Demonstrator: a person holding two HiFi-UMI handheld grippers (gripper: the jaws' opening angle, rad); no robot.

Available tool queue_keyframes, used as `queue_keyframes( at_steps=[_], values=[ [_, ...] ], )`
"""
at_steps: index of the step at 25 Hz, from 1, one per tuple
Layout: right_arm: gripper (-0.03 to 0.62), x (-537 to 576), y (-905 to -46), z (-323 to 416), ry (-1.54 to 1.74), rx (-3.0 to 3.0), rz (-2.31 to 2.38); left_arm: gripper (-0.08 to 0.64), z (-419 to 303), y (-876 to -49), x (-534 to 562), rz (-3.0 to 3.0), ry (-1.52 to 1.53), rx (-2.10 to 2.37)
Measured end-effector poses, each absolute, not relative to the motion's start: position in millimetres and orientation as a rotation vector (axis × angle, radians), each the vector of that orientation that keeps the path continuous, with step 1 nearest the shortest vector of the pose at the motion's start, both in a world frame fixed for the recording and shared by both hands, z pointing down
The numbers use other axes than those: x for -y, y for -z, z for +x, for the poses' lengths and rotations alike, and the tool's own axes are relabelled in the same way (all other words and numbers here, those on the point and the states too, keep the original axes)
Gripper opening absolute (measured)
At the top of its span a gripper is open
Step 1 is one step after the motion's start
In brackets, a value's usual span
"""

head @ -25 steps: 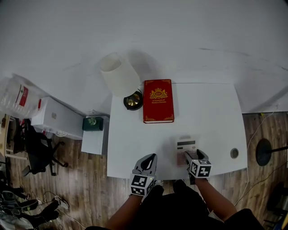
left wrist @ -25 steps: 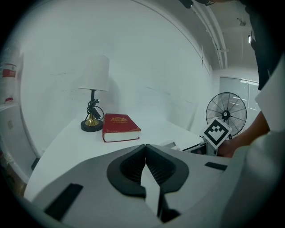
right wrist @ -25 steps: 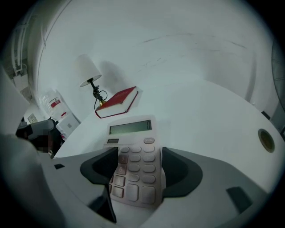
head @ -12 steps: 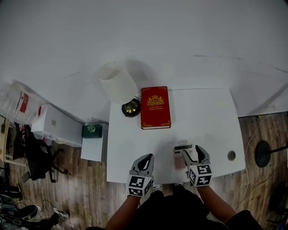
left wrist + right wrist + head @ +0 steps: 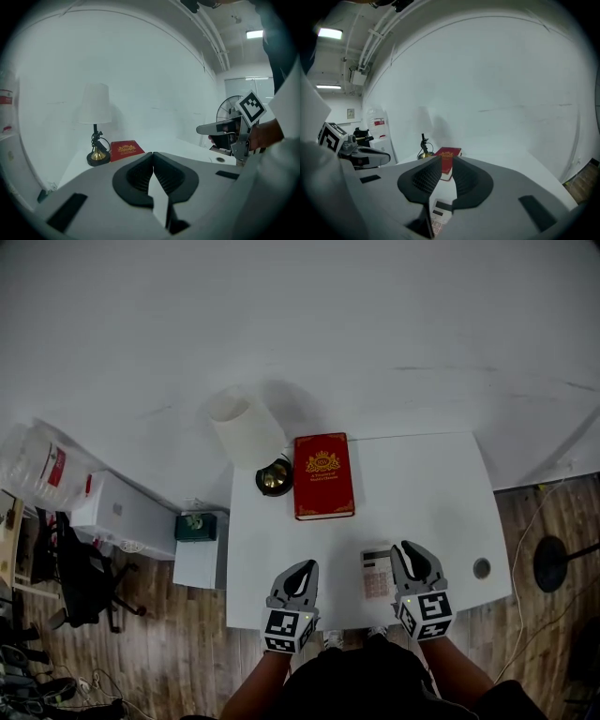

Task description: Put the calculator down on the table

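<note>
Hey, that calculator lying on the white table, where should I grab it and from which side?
Probably pinch the calculator across its two long side edges, coming straight down from above. It lies flat and thin on the table, so its faces offer nothing to clamp, and its width looks the narrower span.

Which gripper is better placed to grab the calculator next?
Right. The right gripper hangs just beside the calculator, jaws closing on nothing; the left gripper, shut, sits farther off.
</note>
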State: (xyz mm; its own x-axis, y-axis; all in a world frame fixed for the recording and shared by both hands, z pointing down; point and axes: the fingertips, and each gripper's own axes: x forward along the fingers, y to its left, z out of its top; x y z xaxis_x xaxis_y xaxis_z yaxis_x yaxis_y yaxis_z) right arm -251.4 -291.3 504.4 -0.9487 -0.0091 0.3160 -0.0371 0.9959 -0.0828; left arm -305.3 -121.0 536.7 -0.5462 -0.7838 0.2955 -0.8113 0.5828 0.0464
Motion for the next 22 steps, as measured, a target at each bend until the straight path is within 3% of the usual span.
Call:
queue_keyframes(
  at_steps=[4, 22],
  values=[
    [0.018, 287.8, -485.8, -247.8, -0.069, 2.889, 0.049, 0.02, -307.6, -521.9, 125.2, 1.319, -0.106, 2.547],
    [0.017, 294.9, -463.1, -236.6, 0.097, 2.949, 0.077, 0.02, -298.7, -511.4, 132.9, 1.346, -0.091, 2.532]
  ],
)
